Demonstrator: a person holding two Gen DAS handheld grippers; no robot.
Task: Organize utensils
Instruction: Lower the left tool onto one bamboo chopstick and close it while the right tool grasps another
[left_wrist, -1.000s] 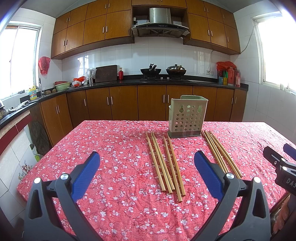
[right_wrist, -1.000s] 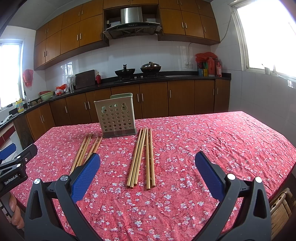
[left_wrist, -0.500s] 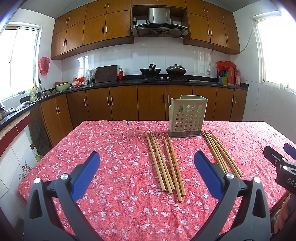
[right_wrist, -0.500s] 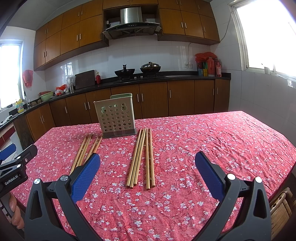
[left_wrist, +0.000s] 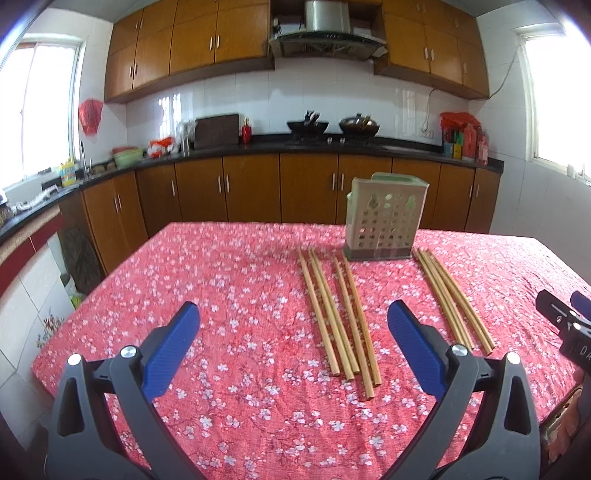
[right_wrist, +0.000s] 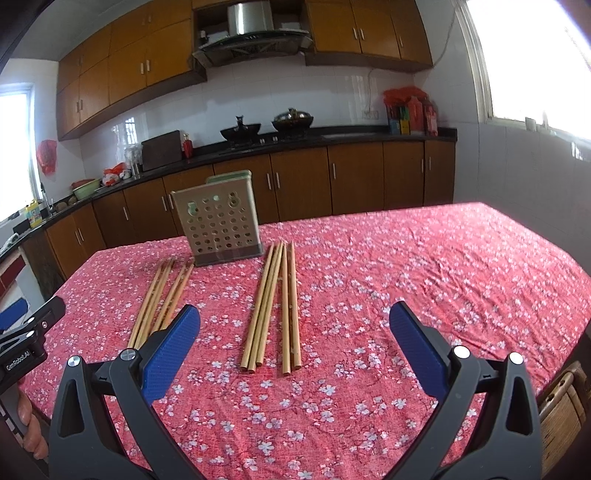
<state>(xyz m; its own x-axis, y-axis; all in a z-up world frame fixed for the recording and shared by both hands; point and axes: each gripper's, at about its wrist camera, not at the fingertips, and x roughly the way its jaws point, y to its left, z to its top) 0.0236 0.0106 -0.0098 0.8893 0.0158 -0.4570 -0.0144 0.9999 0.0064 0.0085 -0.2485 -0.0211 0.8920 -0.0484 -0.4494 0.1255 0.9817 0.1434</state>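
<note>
Currently both tongs hover low over the near edge of the surface (left_wrist: 229, 280), pointed forward toward the far side. Left tongs (left_wrist: 293, 345) are spread wide, nothing between the blue pads (left_wrist: 173, 347). Right tongs (right_wrist: 295, 345) are spread just as wide and also hold nothing. In the right wrist view part of a hand (right_wrist: 27, 424) shows at the lower left, gripping the left tool's handle. Chopsticks: two groups lie flat on the red floral cloth, running near-to-far. Left group of chopsticks (left_wrist: 340, 314): four, in two loose pairs, ahead of the left tongs. Right group of chopsticks (right_wrist: 271, 302): five by my count, three touching plus two just beside them; the sticks overlap, so the count is not certain. One perforated utensil holder (left_wrist: 384, 218) stands upright at the far ends of the two groups, roughly between them, nothing visible inside.
</note>
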